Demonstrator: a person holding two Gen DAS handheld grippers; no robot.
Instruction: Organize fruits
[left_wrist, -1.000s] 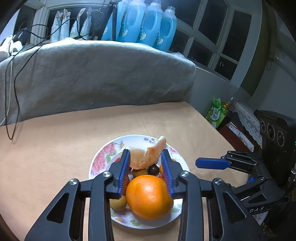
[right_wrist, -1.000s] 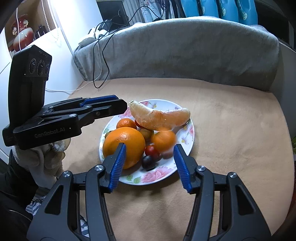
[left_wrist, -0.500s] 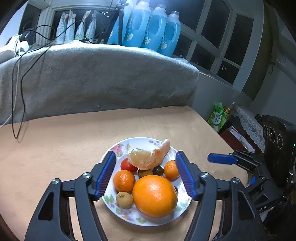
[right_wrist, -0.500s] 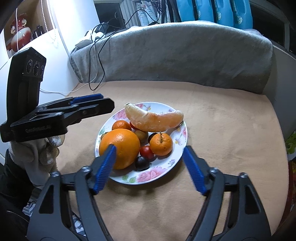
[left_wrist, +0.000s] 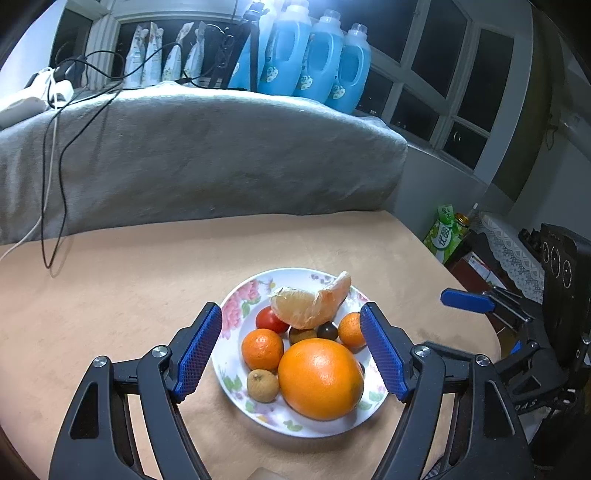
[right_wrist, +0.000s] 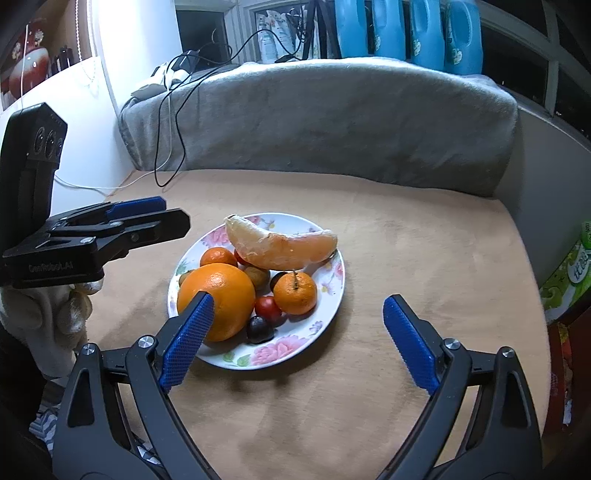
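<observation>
Left claw (left_wrist: 291, 350) and right claw (right_wrist: 297, 341), both empty and opening, flank the plate (right_wrist: 328, 295); nudging the heaped pomelo wedge (right_wrist: 284, 245) could roll the tangerine (right_wrist: 295, 293) onto the tabletop (right_wrist: 424, 240).

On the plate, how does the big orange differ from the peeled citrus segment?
The big orange is round with its glossy peel intact; the citrus segment is a peeled, pale, curved wedge. The orange sits at the plate's near side, directly on it; the segment lies across the far side, propped on smaller fruits. The orange is deep orange, the segment dull pinkish. Both share the floral plate, and neither is gripped.
</observation>
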